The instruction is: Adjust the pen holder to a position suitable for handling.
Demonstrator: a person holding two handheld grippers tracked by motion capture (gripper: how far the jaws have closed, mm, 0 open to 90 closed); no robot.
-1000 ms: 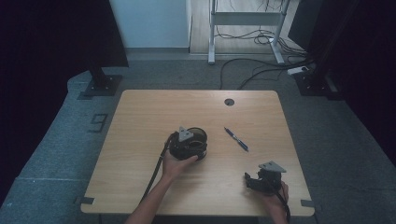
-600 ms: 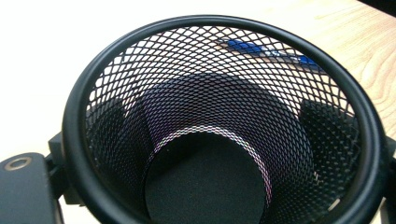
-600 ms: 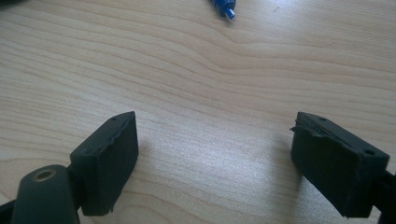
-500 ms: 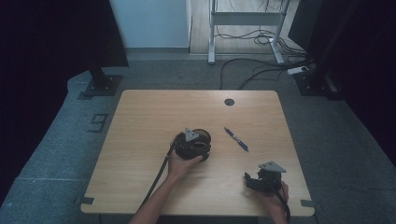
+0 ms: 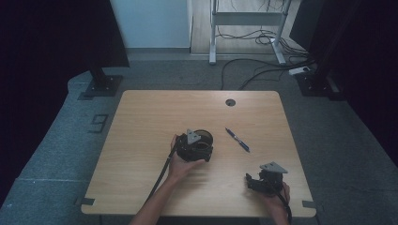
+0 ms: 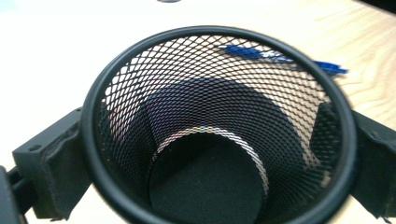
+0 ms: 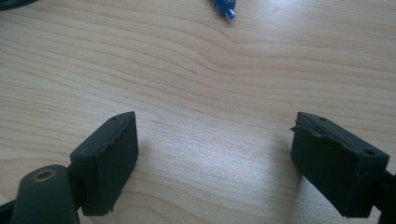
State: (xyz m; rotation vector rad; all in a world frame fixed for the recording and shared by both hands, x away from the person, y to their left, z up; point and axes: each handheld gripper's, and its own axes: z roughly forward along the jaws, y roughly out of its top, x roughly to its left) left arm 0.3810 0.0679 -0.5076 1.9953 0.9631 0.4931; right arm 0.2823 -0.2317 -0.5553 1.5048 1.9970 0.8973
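Mesh pen cup stands upright on the wooden table, near its middle, mouth up and empty inside as the left gripper view shows. Left gripper sits around the cup; its jaws have just been opening and now stand wide, one at each side of the cup wall, pads apparently off the mesh. Blue pen lies flat on the table just right of the cup, apart from it. Right gripper rests low, nearer the person than the cup and to its right, jaws wide with nothing between them. Judgement: cup placement looks done; pen pickup and drop into the cup not yet begun.
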